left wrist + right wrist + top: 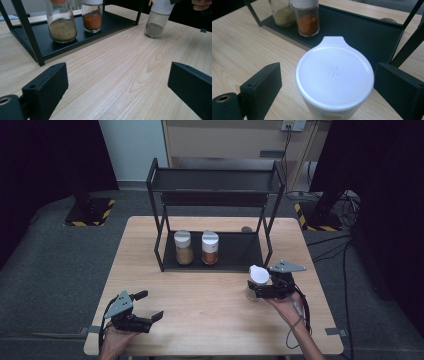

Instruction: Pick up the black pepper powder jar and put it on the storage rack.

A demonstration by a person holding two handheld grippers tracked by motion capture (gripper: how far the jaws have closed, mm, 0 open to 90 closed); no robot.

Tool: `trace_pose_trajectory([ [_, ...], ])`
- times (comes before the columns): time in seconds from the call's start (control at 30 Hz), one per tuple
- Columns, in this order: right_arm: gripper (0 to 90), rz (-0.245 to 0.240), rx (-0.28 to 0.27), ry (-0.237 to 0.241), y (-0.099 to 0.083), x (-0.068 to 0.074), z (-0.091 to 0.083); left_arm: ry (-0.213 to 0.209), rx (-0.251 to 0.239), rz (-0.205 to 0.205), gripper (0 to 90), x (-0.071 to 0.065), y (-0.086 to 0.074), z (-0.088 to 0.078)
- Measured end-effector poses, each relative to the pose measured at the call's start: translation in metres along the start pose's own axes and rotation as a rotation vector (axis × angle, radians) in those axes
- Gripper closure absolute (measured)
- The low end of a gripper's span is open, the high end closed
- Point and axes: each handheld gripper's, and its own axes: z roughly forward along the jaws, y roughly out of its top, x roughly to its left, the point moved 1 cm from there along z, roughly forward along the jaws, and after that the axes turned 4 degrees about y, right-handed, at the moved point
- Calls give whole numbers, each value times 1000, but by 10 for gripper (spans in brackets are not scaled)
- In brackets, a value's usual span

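Spice jar (256,282): clear glass body, white cap with a small pour tab, grey powder at the bottom. It stands on the tabletop (210,305) near the right edge, just in front of the black rack (215,252). Right gripper (261,285): jaws flank the cap, spread, pads not pressing. Left gripper (148,306): near the front left corner, jaws wide apart, nothing between them.

Two jars (196,247) on rack (240,255), third jar (256,281) before it, right
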Motion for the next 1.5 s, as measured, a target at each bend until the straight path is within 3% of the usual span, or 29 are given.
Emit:
trace_pose_trajectory([
  [0.33,146,41,15,-31,-4,3,15,0,-1,0,22,0,0,0],
  [0.53,299,14,-9,-89,-11,17,17,0,-1,0,22,0,0,0],
  [0.73,307,12,-25,-112,-15,23,17,0,-2,0,22,0,0,0],
  [1.1,309,-20,-16,-90,-9,21,16,0,-2,1,22,0,0,-1],
  [1.5,309,-48,-23,-70,12,18,11,0,-1,1,22,0,0,-1],
])
